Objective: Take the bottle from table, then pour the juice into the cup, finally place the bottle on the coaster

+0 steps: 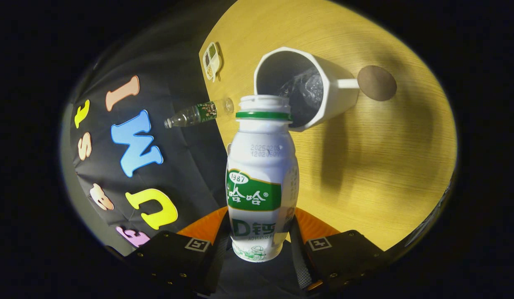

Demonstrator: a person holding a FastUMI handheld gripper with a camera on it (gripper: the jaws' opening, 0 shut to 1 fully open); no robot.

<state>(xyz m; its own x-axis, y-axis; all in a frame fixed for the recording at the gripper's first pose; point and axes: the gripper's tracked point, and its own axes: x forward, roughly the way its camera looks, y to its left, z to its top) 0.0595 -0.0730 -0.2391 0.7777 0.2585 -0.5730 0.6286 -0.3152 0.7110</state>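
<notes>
A small white bottle (261,178) with a green label and green neck ring stands between my fingers, and my gripper (260,245) is shut on its lower body. The view is rolled over, so the bottle is tipped with its open mouth at the rim of the white faceted cup (323,89). Clear liquid or ice glints inside the cup. Just beyond the cup on the wooden table (385,166) lies a round brown coaster (376,83), touching the cup's handle in the view.
A clear plastic bottle (197,114) with a green label lies at the table's edge against the black cloth wall. A small white divided dish (211,60) sits farther along that edge.
</notes>
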